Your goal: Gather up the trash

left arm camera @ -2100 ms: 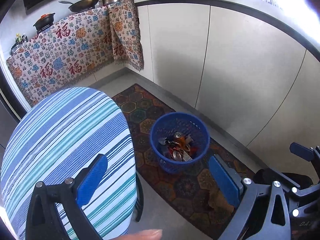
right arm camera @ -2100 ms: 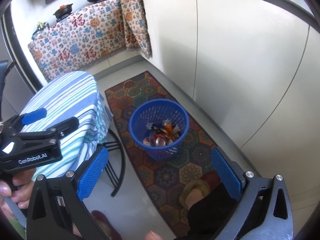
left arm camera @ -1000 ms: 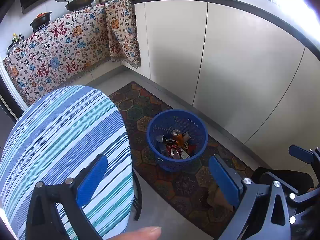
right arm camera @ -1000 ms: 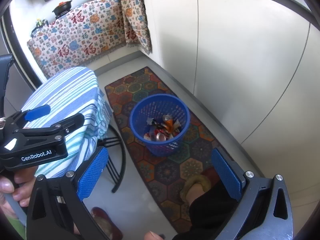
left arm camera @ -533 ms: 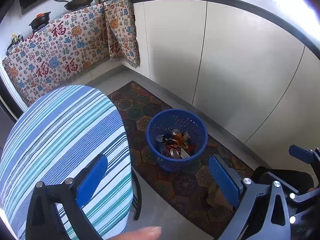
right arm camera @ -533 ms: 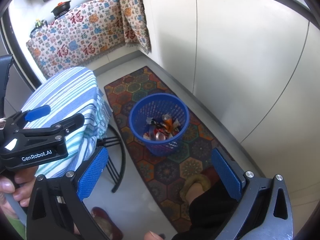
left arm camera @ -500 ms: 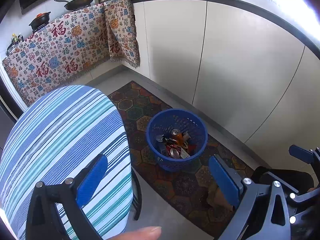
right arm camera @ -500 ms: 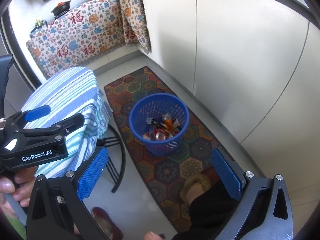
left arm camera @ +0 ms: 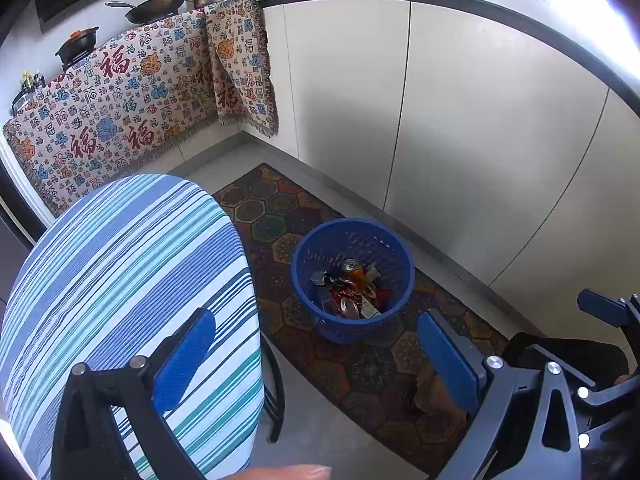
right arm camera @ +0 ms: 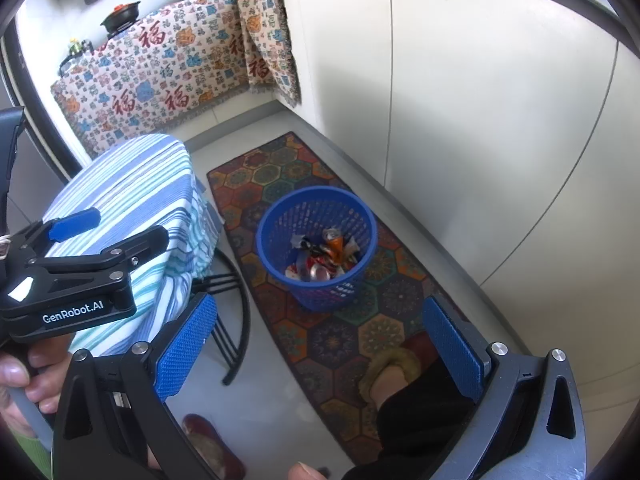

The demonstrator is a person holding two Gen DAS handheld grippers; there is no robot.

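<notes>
- "GenRobot.AI" is showing in white letters on the black body of the left gripper, seen from the right wrist view; a hand is gripping its handle.
- The patterned cloth draped over the counter front is carrying large red "福" characters, repeated many times.
- The left gripper is hanging wide open with nothing between its two blue pads; one pad is lying in front of the striped tabletop, though contact cannot be judged.
- The right gripper is also spread wide and is holding nothing, hovering above the rug.
- One blue mesh waste basket is standing on the rug, just beside the tabletop and near the white cabinet doors.
- The trash is lying inside the basket: crushed cans and wrappers, too jumbled to count, with one orange can sitting upright.
- Three pots or pans are sitting on the counter above the cloth.
</notes>
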